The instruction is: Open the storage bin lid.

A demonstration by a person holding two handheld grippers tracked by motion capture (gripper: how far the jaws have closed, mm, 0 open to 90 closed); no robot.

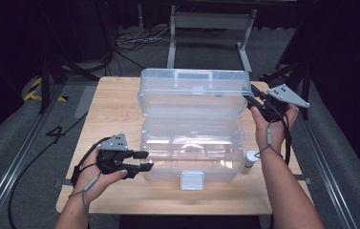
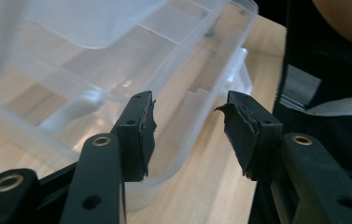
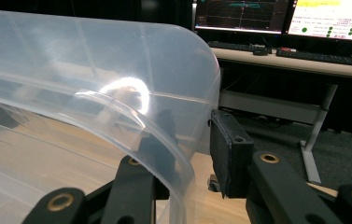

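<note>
Right claw (image 1: 255,104) clamps the raised lid (image 1: 192,93) of the clear box (image 1: 192,152) mid-surface (image 1: 115,109), left claw (image 1: 144,161) gapes empty at its front-left corner: if that thin rim slips, the lid probably slams down.

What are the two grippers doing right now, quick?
Left gripper: open, nothing between its fingers, at the clear plastic box's left front corner.
Right gripper: fingers either side of the raised lid's edge; whether they press on it cannot be told.
</note>
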